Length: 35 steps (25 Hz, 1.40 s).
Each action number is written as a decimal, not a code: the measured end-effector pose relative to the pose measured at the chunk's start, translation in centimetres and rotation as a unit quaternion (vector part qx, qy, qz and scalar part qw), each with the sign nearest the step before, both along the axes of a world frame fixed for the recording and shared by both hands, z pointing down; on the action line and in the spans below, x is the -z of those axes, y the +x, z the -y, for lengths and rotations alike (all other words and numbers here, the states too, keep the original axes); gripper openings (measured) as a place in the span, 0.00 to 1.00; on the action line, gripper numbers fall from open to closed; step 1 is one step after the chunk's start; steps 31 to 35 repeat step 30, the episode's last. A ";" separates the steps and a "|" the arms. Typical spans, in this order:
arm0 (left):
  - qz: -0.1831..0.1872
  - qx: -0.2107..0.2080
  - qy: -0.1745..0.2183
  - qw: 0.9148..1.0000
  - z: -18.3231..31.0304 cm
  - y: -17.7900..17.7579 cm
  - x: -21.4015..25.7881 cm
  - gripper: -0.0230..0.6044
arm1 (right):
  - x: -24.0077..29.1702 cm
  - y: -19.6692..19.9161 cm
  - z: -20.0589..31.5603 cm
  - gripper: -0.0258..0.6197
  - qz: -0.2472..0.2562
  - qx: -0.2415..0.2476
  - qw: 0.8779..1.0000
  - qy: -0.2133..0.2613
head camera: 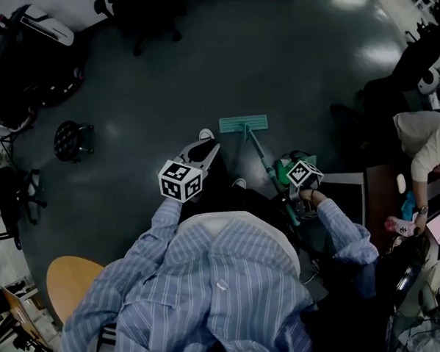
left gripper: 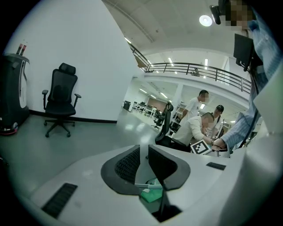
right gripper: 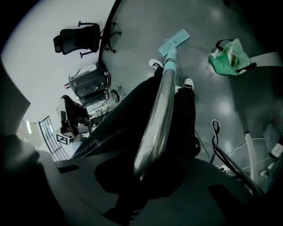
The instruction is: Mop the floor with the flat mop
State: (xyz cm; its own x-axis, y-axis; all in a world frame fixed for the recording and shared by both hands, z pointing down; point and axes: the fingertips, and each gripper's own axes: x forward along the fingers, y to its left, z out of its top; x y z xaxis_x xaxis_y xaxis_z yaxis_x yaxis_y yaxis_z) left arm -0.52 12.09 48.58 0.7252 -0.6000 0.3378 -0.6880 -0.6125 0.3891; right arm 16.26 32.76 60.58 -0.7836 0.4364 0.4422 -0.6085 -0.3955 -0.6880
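The flat mop's teal head (head camera: 243, 124) lies on the dark floor just ahead of my shoes. Its metal handle (head camera: 261, 157) slants back to my right gripper (head camera: 289, 185), which is shut on it. In the right gripper view the shiny handle (right gripper: 159, 110) runs from the jaws of my right gripper (right gripper: 141, 176) down to the teal head (right gripper: 177, 39). My left gripper (head camera: 205, 145) hovers left of the handle, apart from it. Only a narrow slit shows between the jaws of my left gripper (left gripper: 143, 161), and they hold nothing.
A green bag (head camera: 287, 166) sits on the floor beside the handle. A black office chair (left gripper: 59, 101) stands by the white wall, next to a dark machine (left gripper: 11, 97). A wheeled stool base (head camera: 71, 140) is at left, a wooden seat (head camera: 71, 281) behind me. People sit at desks on the right (head camera: 424, 145). Cables (right gripper: 214, 132) lie nearby.
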 end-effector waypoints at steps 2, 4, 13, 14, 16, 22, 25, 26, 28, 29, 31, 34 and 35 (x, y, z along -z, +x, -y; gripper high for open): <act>-0.001 -0.003 -0.002 1.000 0.3 -0.2 0.2 0.13 | 0.4 -0.4 0.1 0.11 -0.003 0.002 1.000 -0.001; 0.000 -0.012 -0.005 1.000 0.4 -0.2 0.3 0.13 | 0.4 -0.6 0.1 0.11 -0.007 -0.002 1.000 -0.003; -0.004 -0.008 -0.008 1.000 0.8 -0.3 0.3 0.13 | 0.7 -0.6 0.5 0.11 -0.007 0.001 1.000 -0.003; -0.006 -0.006 -0.009 1.000 0.8 -0.2 0.3 0.13 | 0.6 -0.4 0.5 0.11 -0.007 0.001 1.000 -0.003; -0.008 -0.004 -0.009 1.000 0.9 0.0 0.3 0.13 | 0.3 -0.1 0.5 0.11 -0.009 0.001 1.000 -0.003; -0.007 -0.012 -0.008 1.000 1.0 0.2 0.4 0.13 | 0.6 -0.3 1.0 0.11 -0.005 -0.005 1.000 -0.002; -0.005 -0.012 -0.003 1.000 1.2 0.2 0.5 0.13 | 0.6 -0.3 1.5 0.11 -0.002 -0.007 1.000 0.004; -0.006 -0.011 -0.002 1.000 1.3 0.2 0.6 0.13 | 0.8 -0.2 1.6 0.11 -0.004 -0.010 1.000 0.003; -0.007 -0.007 0.000 1.000 1.4 0.2 0.6 0.13 | 1.0 -0.2 1.6 0.11 -0.005 -0.018 1.000 0.000; -0.008 -0.005 0.000 1.000 1.4 0.2 0.6 0.13 | 1.1 -0.1 1.5 0.11 -0.006 -0.021 1.000 0.000; -0.010 -0.003 0.000 1.000 1.4 0.2 0.6 0.13 | 1.2 -0.1 1.4 0.11 -0.007 -0.024 1.000 -0.001; -0.010 -0.003 0.000 1.000 1.4 0.2 0.6 0.13 | 1.2 -0.1 1.4 0.11 -0.007 -0.024 1.000 -0.001; -0.010 -0.003 0.000 1.000 1.4 0.2 0.6 0.13 | 1.2 -0.1 1.4 0.11 -0.007 -0.024 1.000 -0.001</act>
